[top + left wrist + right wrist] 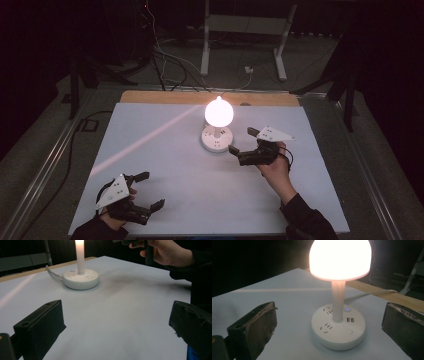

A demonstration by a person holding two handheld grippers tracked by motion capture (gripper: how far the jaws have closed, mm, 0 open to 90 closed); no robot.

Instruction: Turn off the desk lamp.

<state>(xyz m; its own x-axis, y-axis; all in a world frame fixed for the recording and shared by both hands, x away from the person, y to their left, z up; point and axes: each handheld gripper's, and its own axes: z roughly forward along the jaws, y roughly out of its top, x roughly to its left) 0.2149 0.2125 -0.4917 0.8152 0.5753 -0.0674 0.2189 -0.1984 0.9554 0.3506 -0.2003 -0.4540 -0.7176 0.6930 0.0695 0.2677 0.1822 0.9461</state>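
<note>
Matte white table [165,165], round-based glowing lamp [218,120]

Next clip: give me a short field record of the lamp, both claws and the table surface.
lamp: lit, domed shade on a stem, round white base with sockets, USB ports, blue light
left claw: open, near table's front edge, holding nothing
right claw: open, just right of the base, apart from it
table: white sheet, white cable leaving the base rearward

White lamp [338,300] lit (glowing dome), upright on round socket base, table's far middle
</note>
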